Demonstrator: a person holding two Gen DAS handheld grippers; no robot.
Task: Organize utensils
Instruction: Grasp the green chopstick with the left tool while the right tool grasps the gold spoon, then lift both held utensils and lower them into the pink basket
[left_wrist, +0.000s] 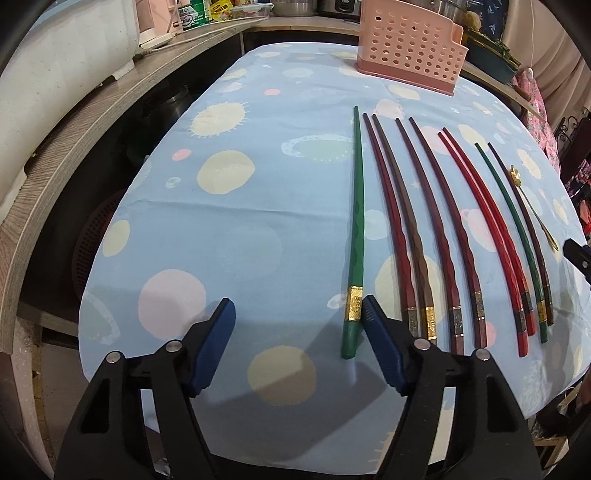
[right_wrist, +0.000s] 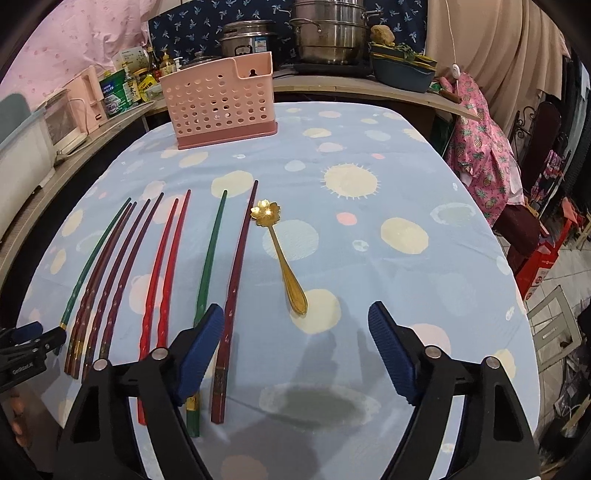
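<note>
Chopsticks (left_wrist: 436, 236) rowed before both tongs (open, empty), green one (left_wrist: 355, 236) between left tongs (left_wrist: 295, 314); spoon (right_wrist: 282, 258) ahead of right tongs (right_wrist: 295, 317)

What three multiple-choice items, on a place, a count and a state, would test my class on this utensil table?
1. The pink holder stands: A) among the chopsticks; B) at the cloth's far end; C) on the shelf.
2. Green chopsticks number: A) one; B) two; C) four.
3. The gold spoon: A) lies flat on the cloth; B) stands in the holder; C) is gripped by jaws.
Key: B, it stands beyond the chopstick tips; B, one lies at the row's left end and one near its right; A, its whole length rests on the cloth, untouched.
</note>
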